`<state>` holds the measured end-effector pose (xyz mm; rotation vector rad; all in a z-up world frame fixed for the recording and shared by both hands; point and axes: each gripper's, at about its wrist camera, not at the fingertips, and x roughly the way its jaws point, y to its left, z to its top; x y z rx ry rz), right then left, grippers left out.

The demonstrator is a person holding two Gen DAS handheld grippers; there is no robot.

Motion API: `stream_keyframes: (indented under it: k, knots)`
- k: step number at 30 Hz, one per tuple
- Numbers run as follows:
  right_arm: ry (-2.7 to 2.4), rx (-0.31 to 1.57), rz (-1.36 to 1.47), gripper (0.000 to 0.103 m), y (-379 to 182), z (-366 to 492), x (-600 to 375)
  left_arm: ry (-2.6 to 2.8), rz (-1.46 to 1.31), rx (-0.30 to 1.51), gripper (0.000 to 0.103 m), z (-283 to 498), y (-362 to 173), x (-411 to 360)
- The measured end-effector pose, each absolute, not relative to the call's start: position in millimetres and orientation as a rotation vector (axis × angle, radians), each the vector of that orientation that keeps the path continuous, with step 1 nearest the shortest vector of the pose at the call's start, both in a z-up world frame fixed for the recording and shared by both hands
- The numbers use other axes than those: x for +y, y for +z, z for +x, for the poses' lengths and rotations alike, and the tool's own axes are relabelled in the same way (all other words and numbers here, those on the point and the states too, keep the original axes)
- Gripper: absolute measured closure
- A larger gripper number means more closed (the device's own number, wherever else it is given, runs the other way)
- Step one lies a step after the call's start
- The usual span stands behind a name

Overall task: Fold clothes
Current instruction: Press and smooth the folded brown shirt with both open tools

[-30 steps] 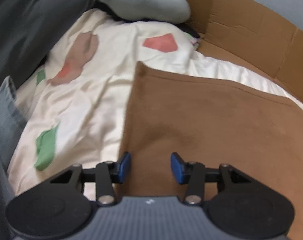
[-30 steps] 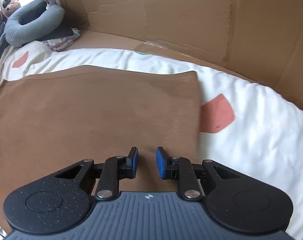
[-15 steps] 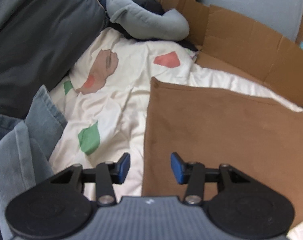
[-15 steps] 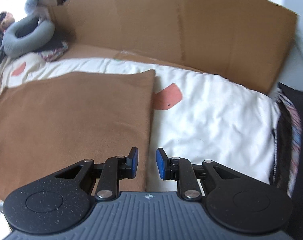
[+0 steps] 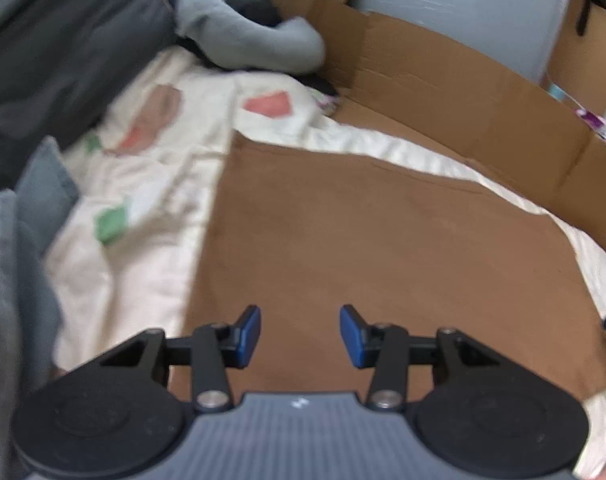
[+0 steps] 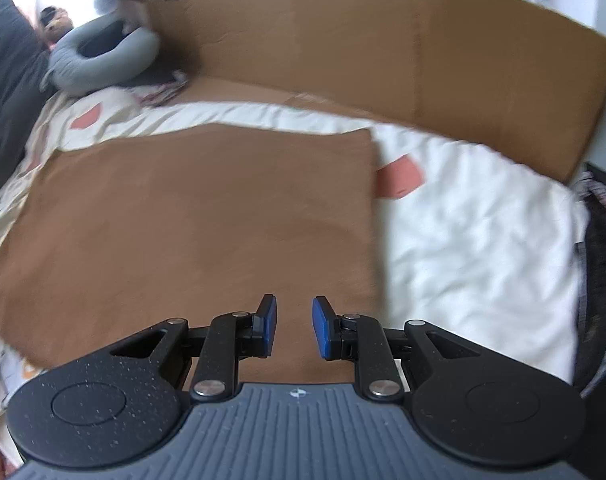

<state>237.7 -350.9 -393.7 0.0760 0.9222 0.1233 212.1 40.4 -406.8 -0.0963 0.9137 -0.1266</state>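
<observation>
A brown folded garment (image 5: 383, 240) lies flat as a rectangle on the white patterned bedsheet (image 5: 151, 184). It also shows in the right wrist view (image 6: 199, 216). My left gripper (image 5: 300, 336) is open and empty, hovering above the garment near its left edge. My right gripper (image 6: 294, 328) is open and empty, hovering above the garment near its right edge. Both views are blurred by motion.
A cardboard wall (image 6: 383, 52) runs along the far side of the bed. A grey neck pillow (image 5: 247, 40) lies at the head end. Dark grey bedding (image 5: 55, 48) and blue-grey fabric (image 5: 19, 264) lie at the left. A dark patterned cloth (image 6: 599, 264) lies at the right.
Both grippers have pulled back and up from the garment. The left view swung right over the garment; the right view swung left over it. Both jaws stayed open.
</observation>
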Motion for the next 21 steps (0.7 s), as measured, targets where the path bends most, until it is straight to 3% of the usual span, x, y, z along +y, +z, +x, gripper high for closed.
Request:
stream_keyframes:
  k: [9, 21]
  knots:
    - [0.188, 0.965, 0.000, 0.076, -412, 228, -312, -0.261, 0.009, 0.985, 0.059, 196, -435, -7]
    - [0.138, 1.000, -0.102, 0.077, -427, 205, -331, -0.137, 0.069, 1.029, 0.059, 172, -446, 39]
